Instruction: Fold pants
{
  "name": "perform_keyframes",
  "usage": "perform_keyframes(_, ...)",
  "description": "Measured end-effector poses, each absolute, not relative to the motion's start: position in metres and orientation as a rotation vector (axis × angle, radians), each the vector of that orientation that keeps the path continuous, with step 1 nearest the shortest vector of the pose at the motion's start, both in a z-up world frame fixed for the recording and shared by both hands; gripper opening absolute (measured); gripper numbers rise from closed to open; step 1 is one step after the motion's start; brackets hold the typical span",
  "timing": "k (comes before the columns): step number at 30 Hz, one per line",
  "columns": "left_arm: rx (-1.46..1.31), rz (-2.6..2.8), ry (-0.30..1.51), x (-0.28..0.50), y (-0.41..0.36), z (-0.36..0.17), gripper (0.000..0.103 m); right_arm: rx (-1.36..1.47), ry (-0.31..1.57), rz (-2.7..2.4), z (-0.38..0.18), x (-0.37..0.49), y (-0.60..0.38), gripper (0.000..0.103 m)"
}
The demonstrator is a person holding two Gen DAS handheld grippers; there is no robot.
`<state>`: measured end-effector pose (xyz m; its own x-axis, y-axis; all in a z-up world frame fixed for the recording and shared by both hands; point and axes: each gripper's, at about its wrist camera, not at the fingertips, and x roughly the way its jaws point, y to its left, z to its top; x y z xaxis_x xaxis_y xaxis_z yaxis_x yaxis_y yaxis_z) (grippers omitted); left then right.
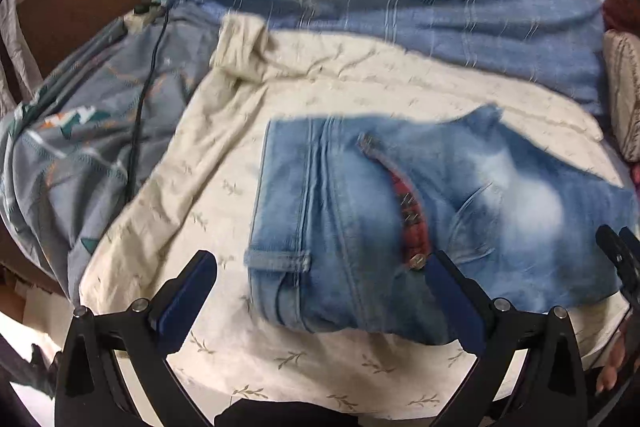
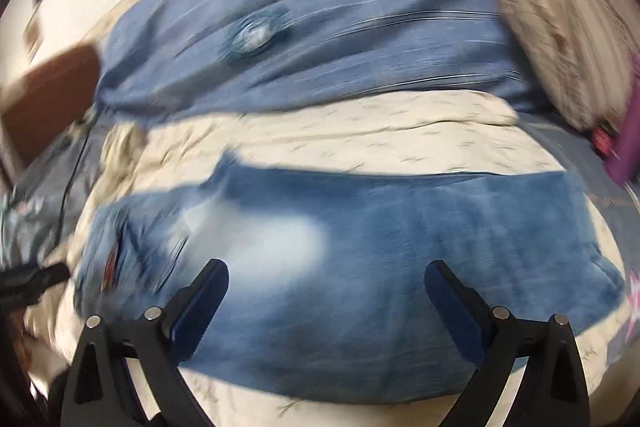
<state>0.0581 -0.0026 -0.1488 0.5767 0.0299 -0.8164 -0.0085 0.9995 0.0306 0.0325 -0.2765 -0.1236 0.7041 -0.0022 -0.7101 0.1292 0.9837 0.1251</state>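
Nearest you in the left wrist view, your left gripper (image 1: 324, 269) stands with its fingers wide apart and nothing between them; the right finger's tip sits just at the button (image 1: 419, 261) by the fly, though whether it touches the cloth you cannot tell. The jeans (image 1: 400, 211) lie straight ahead of those fingers, waistband end toward them, with the belt loop (image 1: 278, 261) just inside the open span.

Your right gripper (image 2: 326, 273) is likewise spread wide and holds nothing. It hovers over the pale, faded patch of the jeans (image 2: 360, 267), with denim running out past both fingers. That view is badly blurred, so contact with the cloth cannot be read there.

The jeans look already doubled, one leg on the other, and their long axis runs across you: waist at your left, legs trailing off to your right. So the left gripper is the nearer one to the waistband, and the right one to the leg portion. My guess is that the next fold brings one end over the other along that axis.

They rest on the cream sheet (image 1: 208, 187). Beyond it lies the blue striped blanket (image 1: 440, 27), well apart from the jeans, and to the left a grey patterned quilt (image 1: 80, 147).
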Motion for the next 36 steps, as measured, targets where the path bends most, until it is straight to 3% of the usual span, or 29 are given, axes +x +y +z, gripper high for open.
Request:
perform_keyframes(6,0.004,0.048,1.08,0.066,0.0,-0.182,0.103,0.076,0.934,-0.033,-0.155,0.046,-0.247,0.099)
perform_keyframes(8,-0.02,0.047,1.097,0.069,0.003,-0.189,0.103,0.027,1.008,-0.053,-0.171,0.05,-0.244,0.092)
perform_keyframes(10,-0.036,0.04,1.113,0.072,0.004,-0.195,0.103,0.033,1.059,-0.058,-0.182,0.05,-0.249,0.092)
perform_keyframes(20,-0.085,0.027,1.129,0.077,0.012,-0.194,0.103,0.044,1.037,-0.042,-0.175,0.044,-0.251,0.091)
perform_keyframes(28,-0.023,-0.017,0.94,0.064,-0.005,-0.138,0.103,0.114,0.784,-0.093,-0.131,0.025,-0.271,0.091)
perform_keyframes(36,-0.018,-0.094,1.057,0.083,-0.029,-0.174,0.103,0.288,0.918,-0.273,-0.153,0.038,-0.321,0.092)
